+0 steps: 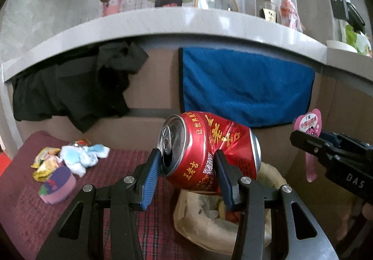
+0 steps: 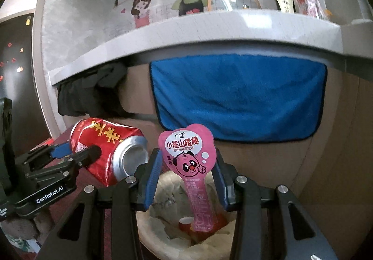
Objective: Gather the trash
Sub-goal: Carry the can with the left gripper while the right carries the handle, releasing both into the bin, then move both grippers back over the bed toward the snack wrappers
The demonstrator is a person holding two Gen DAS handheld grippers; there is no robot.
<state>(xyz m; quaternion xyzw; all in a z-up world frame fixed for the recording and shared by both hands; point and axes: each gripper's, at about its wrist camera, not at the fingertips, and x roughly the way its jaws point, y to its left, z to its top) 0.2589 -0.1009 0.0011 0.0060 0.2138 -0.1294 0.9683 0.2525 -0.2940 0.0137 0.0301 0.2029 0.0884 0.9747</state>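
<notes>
My left gripper point(image 1: 187, 162) is shut on a dented red drink can point(image 1: 209, 150), held on its side above a bin lined with a pale bag point(image 1: 205, 225). The can also shows in the right wrist view point(image 2: 109, 150), with the left gripper point(image 2: 77, 155) on it. My right gripper point(image 2: 187, 159) is shut on a pink snack wrapper point(image 2: 188, 157) that hangs over the bin point(image 2: 167, 234), which holds some trash. In the left wrist view the right gripper point(image 1: 305, 138) and wrapper point(image 1: 309, 123) are at the right.
A dark red plaid cloth point(image 1: 112, 171) at left holds crumpled tissue point(image 1: 81, 157), yellow wrappers point(image 1: 45, 164) and a purple tub point(image 1: 58, 185). A grey counter point(image 1: 163, 22) is ahead, with a blue towel point(image 1: 244, 87) and black cloth point(image 1: 70, 92) hanging below. Bottles point(image 1: 289, 10) stand on it.
</notes>
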